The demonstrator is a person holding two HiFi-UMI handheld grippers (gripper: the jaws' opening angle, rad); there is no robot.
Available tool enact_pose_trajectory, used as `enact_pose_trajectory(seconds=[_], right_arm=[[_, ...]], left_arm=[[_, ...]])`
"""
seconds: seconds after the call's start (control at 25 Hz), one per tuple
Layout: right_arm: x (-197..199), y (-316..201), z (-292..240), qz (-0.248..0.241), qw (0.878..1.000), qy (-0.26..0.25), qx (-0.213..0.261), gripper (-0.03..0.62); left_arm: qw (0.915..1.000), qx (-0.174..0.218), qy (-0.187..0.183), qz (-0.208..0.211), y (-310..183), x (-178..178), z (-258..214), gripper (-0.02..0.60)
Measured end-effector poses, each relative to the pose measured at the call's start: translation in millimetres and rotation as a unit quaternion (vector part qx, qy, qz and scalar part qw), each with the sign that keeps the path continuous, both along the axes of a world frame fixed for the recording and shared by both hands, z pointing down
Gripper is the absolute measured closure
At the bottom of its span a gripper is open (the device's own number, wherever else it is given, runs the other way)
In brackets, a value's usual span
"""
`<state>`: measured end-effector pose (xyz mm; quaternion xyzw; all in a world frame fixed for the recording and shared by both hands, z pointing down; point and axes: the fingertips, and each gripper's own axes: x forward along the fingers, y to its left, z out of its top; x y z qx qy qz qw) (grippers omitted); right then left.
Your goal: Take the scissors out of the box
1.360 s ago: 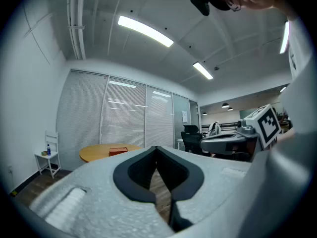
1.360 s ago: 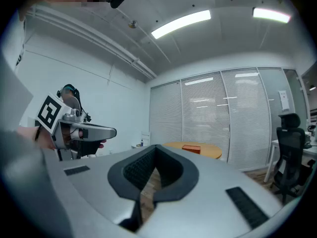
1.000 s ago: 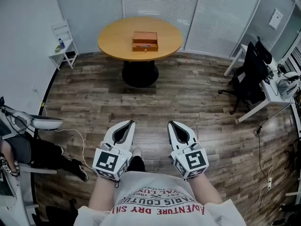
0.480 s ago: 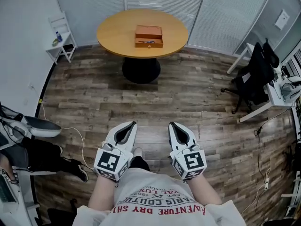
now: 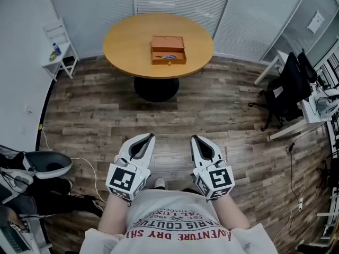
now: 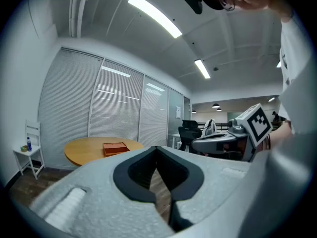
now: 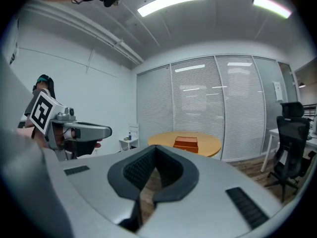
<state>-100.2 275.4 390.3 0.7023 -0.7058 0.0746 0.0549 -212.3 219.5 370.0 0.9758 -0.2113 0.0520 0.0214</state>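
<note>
**Wooden box on the round table, both grippers shut and well short of it**

Wood-brown, the box (image 5: 168, 50) sits near the middle of the round table (image 5: 124, 44), by the blinds at the far side of the room. Only the head view looks down into it. Its front compartment is open and holds a small bluish item, the scissors (image 5: 169, 56). Their shape is too small to make out.

Both gripper views see the box from the side, as a low orange-brown block on the tabletop. Its contents are hidden from them.

The left gripper (image 5: 146, 137) and right gripper (image 5: 195, 138) are held side by side in front of the person's chest. They hang over the plank floor (image 5: 222, 115), well apart from the table. Each gripper's own view shows its jaws meeting at the tips with nothing between them.

Only the gripper views show the ceiling strip lights. Each also shows the other gripper from the side, with its black-and-white marker cube.

The head view alone shows a white stand (image 5: 59, 52) left of the table, a black office chair (image 5: 286, 86) at the right, and the person's T-shirt (image 5: 175, 224). The shirt's red print lies upside down; "COUTURE" and "ADVENTURE DRY" can be read, and the smaller lines cannot.
</note>
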Motion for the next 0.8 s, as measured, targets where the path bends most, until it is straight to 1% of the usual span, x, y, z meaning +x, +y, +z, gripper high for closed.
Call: enact_pose_trajectory(seconds=[0.16,0.28,0.48,0.56,0.64,0.72,0.8], right_arm=[[7,-31,7,-0.003,1.000,-0.008,-0.010,0.586],[19,-53,15,-0.009,1.000,-0.015,-0.018,0.586],[44,-99,28,-0.041,0.998,-0.027,-0.024,0.586],[60,-121,31,-0.059,0.998,-0.029,-0.022,0.586],[80,-144,33,-0.072,0.997,-0.028,-0.021,0.586],[105,-169,31,-0.082,0.996,-0.025,-0.020,0.586],[133,-193,28,-0.093,0.995,-0.023,-0.017,0.586]], left_arm=[[0.9999,-0.011,-0.006,-0.012,-34,1,6,0.574],[0.9997,-0.011,-0.008,-0.018,-52,9,9,0.574],[0.9987,-0.012,-0.017,-0.046,-87,31,18,0.574],[0.9978,-0.014,-0.017,-0.063,-106,44,19,0.574],[0.9968,-0.020,-0.008,-0.077,-125,61,18,0.574],[0.9957,-0.025,-0.001,-0.089,-144,81,14,0.574],[0.9941,-0.024,-0.003,-0.106,-163,104,12,0.574]])
